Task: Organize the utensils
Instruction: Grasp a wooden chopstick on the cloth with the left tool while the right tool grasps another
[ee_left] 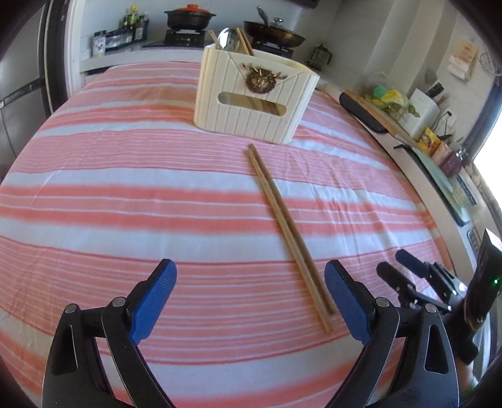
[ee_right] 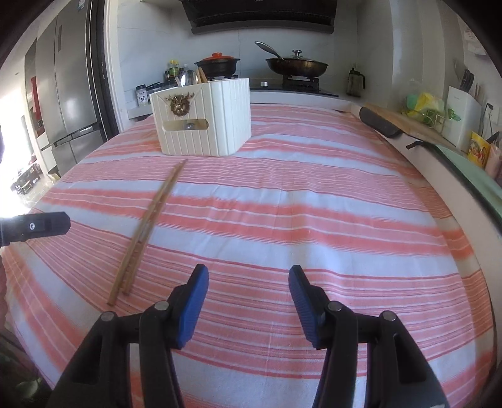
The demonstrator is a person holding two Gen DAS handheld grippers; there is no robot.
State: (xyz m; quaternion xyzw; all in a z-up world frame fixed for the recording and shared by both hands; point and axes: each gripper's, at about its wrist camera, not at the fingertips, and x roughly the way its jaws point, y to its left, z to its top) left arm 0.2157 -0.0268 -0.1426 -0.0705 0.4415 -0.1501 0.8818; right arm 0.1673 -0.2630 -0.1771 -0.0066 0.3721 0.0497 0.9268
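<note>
Left wrist view: left tool (ee_left: 251, 292) open wide, blue pads (ee_left: 153, 298) apart, nothing between them, poised above striped cloth (ee_left: 125, 194) covering worktop. Pair of wooden chopsticks (ee_left: 287, 230) flat on cloth, side by side and touching, running diagonally from near the cream utensil box (ee_left: 251, 103) down toward the right-hand pad; near ends just beside that pad, not between the fingers. Box upright at far side of cloth, brass ornament (ee_left: 262, 78) on front face, slot cut-out below it. Inside box, standing: metal spoon (ee_left: 227, 37) and further chopsticks (ee_left: 244, 40), tips above rim. Right tool (ee_left: 398, 266) visible at lower right edge, fingers apart, empty. Behind worktop: stove with black pot (ee_left: 188, 17) bearing orange lid, and frying pan (ee_left: 274, 34).

Right wrist view: right tool (ee_right: 248, 292) open, blue pads (ee_right: 193, 307) separated, empty, over bare cloth (ee_right: 313, 219). Chopsticks (ee_right: 147, 229) lying to the left of the tool, well clear of its fingers, far ends pointing toward the box (ee_right: 204, 119). Box at far left of cloth, spoon (ee_right: 188, 77) showing above rim. Part of left tool (ee_right: 34, 227) entering at left edge, fingers not visible here. Refrigerator (ee_right: 69, 94) at far left, cutting board (ee_right: 408, 125) along right-hand counter.
</note>
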